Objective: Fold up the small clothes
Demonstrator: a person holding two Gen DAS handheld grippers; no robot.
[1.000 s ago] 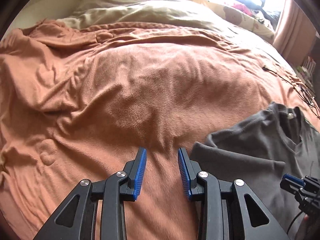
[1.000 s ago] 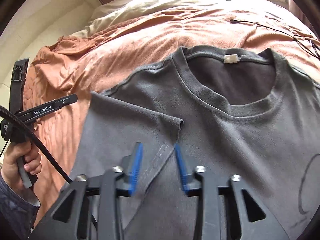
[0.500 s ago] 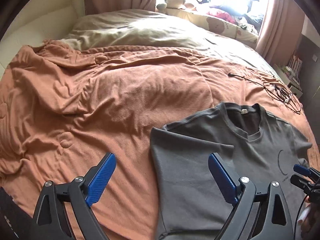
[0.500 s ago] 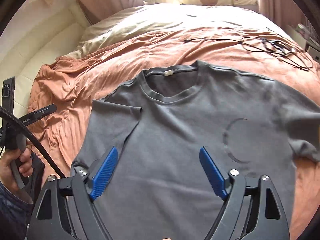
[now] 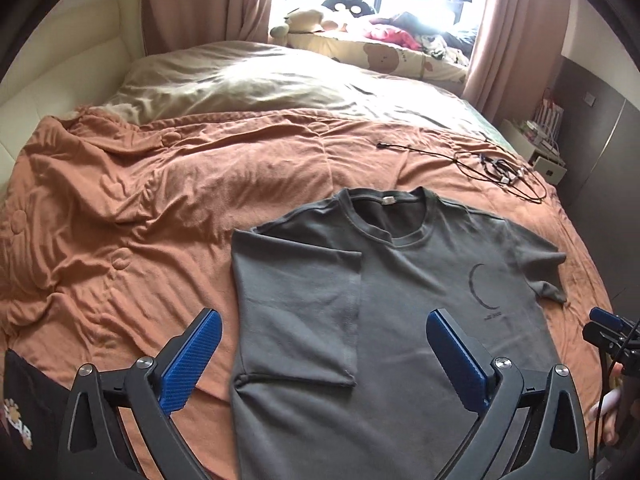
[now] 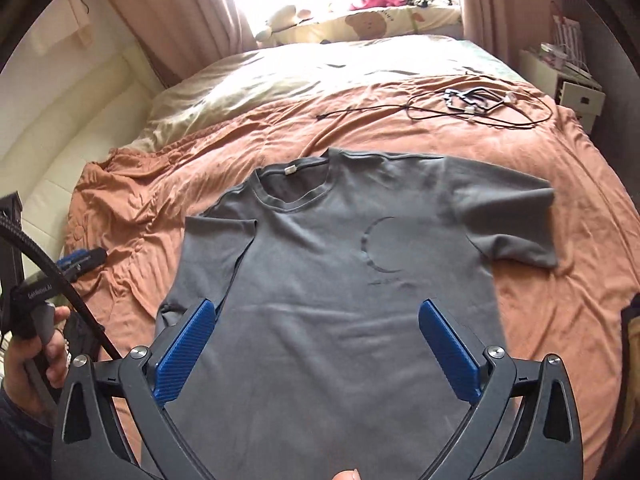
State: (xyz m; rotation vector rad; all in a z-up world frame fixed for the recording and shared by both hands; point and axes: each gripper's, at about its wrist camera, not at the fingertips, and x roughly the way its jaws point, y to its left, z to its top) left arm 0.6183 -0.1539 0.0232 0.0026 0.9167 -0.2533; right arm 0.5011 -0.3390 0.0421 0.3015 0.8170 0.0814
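Grey t-shirt point(image 5: 400, 320) lying face-up and mostly flat on orange blanket point(image 5: 160, 208), collar point(image 5: 384, 216) toward the far end of the bed, near hem running out of both views at the bottom. Left-hand side panel with its sleeve point(image 5: 296, 304) already folded in over the chest; right sleeve point(image 6: 516, 220) spread out flat, not yet folded. Left gripper point(image 5: 320, 354) released, jaws spread wide, hovering above the folded panel, grasping nothing. Right gripper point(image 6: 318, 346) likewise wide open over the lower body of the shirt, empty. Handling guess: thin jersey knit, light, limp, no stiffness, likely to drape and drag on the fuzzy blanket rather than slide. Best pinch points probably the right shoulder seam and the right side near the hem, both layers together, lifted low and carried across to mirror the first fold. Risk: single-layer pinch or blanket caught in the bite. Hidden: bottom hem cut off behind gripper bodies; underside of folded panel unseen; small print under the crescent logo point(image 6: 380, 248) unreadable. Cable tangle point(image 6: 472, 104) well apart, far side of the bed.
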